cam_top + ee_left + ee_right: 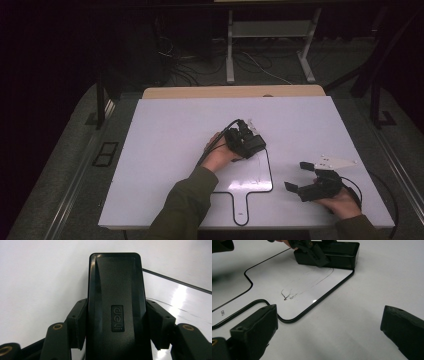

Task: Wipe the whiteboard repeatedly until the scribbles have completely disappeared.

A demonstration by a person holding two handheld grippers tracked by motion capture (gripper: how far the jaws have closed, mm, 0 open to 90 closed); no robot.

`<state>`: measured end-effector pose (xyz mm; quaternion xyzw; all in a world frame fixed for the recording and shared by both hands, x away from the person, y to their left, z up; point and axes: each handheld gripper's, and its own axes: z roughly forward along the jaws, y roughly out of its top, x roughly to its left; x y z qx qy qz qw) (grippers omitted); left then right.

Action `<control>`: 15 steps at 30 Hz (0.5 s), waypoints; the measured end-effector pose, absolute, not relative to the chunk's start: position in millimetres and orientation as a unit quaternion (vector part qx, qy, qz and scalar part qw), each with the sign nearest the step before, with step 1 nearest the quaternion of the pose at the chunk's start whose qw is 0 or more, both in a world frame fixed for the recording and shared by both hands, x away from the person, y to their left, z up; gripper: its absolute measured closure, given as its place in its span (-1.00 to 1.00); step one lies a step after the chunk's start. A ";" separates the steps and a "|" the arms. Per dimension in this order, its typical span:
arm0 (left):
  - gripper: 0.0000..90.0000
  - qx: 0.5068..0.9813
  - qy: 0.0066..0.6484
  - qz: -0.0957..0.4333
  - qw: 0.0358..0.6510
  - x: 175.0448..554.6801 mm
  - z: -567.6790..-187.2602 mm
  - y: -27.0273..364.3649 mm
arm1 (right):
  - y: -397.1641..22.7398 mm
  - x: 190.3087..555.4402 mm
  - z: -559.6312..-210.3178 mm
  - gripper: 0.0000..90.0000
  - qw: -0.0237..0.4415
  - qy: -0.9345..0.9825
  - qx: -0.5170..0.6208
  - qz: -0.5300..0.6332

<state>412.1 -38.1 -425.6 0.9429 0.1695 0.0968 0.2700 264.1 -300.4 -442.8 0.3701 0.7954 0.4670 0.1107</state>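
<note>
The left gripper [248,141] is seen near the middle of the high view, and its jaws are closed on a black eraser [116,307] with the word "deli" pressed into its top. In the left gripper view the eraser fills the centre of the frame, and one jaw is pressed against each of its long sides. In the right gripper view the eraser [337,255] is found at the top centre, resting on the far corner of a small whiteboard [294,282] with a black rim and a handle. Thin dark pen marks [294,291] are seen on the board in the middle of that frame. The right gripper [299,176] is held at the lower right of the high view, beside the board, with its jaws wide apart and nothing between them. Everything lies on a white table [165,130].
</note>
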 end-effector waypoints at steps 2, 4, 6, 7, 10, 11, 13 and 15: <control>-0.13 0.942 0.173 0.100 0.271 414.7 -426.0 -37.6 | -300.6 264.0 -442.8 -0.99 0.111 0.795 0.370 0.467; -0.13 0.941 0.177 0.102 0.271 416.9 -426.0 -36.0 | -301.0 264.1 -442.7 -1.00 0.111 0.796 0.369 0.467; -0.13 0.939 0.180 0.099 0.274 417.3 -426.5 -34.6 | -301.0 264.0 -442.7 -1.00 0.111 0.796 0.369 0.467; -0.13 0.940 0.181 0.098 0.274 416.6 -426.4 -34.8 | -300.9 264.0 -442.7 -1.00 0.110 0.796 0.369 0.466; -0.13 0.944 0.168 0.097 0.268 412.3 -425.4 -37.4 | -300.8 264.0 -442.7 -0.99 0.111 0.797 0.368 0.467; -0.13 0.944 0.165 0.095 0.268 409.8 -425.3 -38.9 | -300.8 263.9 -442.7 -0.99 0.111 0.797 0.368 0.466; -0.13 0.947 0.153 0.094 0.265 405.3 -424.7 -41.5 | -301.1 263.8 -442.6 -0.99 0.111 0.796 0.369 0.466; -0.13 0.948 0.151 0.098 0.263 403.5 -424.5 -42.9 | -301.1 263.6 -442.4 -1.00 0.112 0.796 0.368 0.466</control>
